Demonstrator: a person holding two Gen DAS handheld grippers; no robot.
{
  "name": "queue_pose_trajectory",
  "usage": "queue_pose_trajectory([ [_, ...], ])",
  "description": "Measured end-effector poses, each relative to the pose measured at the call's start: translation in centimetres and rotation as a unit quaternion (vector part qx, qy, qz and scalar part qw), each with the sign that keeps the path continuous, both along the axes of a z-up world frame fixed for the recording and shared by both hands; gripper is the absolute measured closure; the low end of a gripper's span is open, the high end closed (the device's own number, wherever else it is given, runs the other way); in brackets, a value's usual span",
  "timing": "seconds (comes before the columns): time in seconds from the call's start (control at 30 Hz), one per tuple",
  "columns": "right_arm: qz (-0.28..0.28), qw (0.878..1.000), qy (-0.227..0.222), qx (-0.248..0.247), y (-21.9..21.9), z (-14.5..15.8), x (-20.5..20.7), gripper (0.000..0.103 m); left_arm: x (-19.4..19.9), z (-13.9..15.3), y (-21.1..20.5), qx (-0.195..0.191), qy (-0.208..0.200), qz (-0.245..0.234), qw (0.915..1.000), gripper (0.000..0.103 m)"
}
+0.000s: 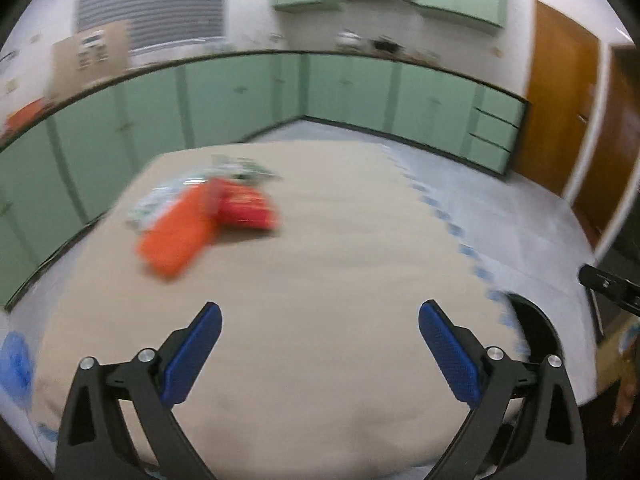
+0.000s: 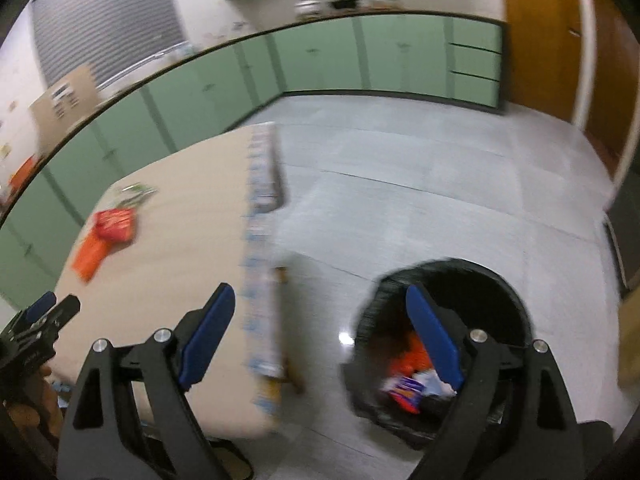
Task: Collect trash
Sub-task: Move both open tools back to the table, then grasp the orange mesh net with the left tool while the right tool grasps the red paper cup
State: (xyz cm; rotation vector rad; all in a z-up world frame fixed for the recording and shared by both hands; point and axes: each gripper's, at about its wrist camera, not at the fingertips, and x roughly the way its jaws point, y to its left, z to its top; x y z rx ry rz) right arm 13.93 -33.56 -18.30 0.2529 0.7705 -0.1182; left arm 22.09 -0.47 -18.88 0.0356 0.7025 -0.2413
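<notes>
Three wrappers lie together at the far left of the beige table [image 1: 320,240]: an orange wrapper [image 1: 176,236], a red wrapper [image 1: 244,208] and a clear, green-printed wrapper [image 1: 188,184]. My left gripper [image 1: 320,308] hangs open above the near part of the table with nothing between its blue pads. My right gripper [image 2: 320,292] is open and holds nothing, and it straddles the table's right edge and the black trash bin [image 2: 480,268] on the floor. Inside the bin are orange trash [image 2: 412,356] and a blue-purple wrapper [image 2: 404,392]. Both views are motion-blurred.
Green base cabinets [image 1: 240,92] with a dark counter edge run along the far walls. A wooden door [image 1: 560,92] stands at the right. Grey floor [image 2: 420,184] lies between the table, the bin and the cabinets. A cardboard box [image 1: 88,56] sits on the counter.
</notes>
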Motion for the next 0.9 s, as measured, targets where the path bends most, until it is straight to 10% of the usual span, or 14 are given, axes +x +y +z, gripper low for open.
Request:
queue_pose_trajectory([
  [0.3, 0.099, 0.995, -0.02, -0.007, 10.9, 0.7, 6.3, 0.018, 3.7, 0.0, 10.0, -0.011, -0.041, 0.079, 0.9959, 0.006],
  [0.9, 0.166, 0.985, -0.025, -0.024, 22.3, -1.4, 16.3, 0.018, 11.3, -5.4, 13.5, -0.012, 0.017, 0.057, 0.9981, 0.016],
])
